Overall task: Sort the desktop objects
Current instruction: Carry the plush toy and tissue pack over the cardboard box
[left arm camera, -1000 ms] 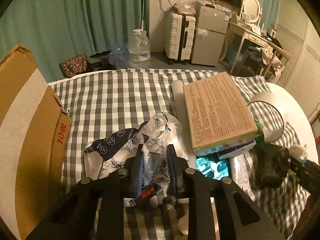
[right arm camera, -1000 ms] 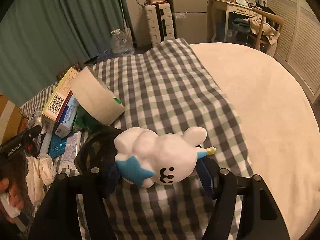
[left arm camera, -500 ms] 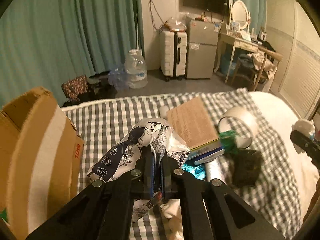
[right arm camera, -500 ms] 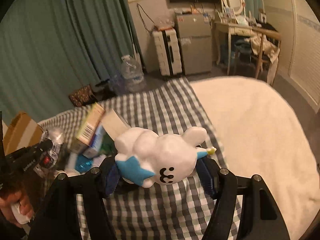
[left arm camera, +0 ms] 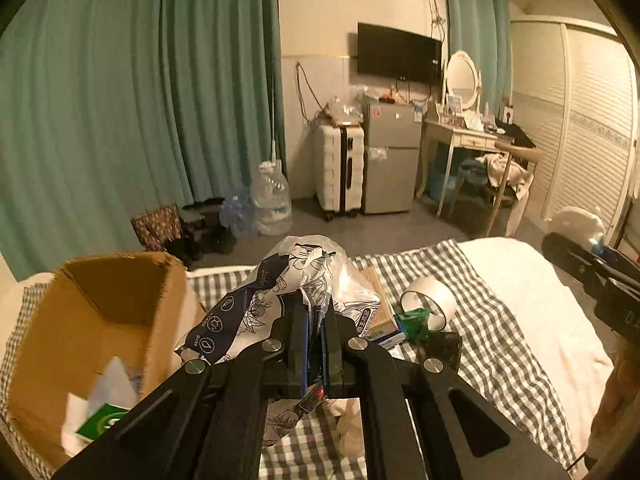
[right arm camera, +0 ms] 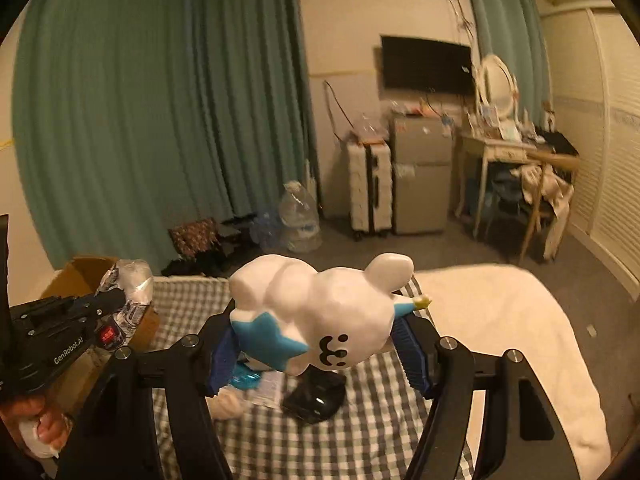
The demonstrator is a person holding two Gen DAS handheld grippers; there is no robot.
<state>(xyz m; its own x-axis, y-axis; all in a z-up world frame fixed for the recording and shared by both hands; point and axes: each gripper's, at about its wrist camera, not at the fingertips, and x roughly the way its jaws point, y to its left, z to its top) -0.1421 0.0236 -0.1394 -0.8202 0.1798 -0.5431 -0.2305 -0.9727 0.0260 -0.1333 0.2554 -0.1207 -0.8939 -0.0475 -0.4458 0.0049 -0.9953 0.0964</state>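
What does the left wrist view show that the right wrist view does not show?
Only the left wrist view shows the inside of the cardboard box, with papers in it, and the tape roll on the checkered cloth. Only the right wrist view shows the face of the white toy held by the right gripper. Both show the left gripper shut on the plastic wrapper.

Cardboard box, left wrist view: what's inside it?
The cardboard box is open. White crumpled paper and a green-and-white packet lie at the bottom. The near wall and the left gripper, shut on a floral plastic bag, hide the rest.
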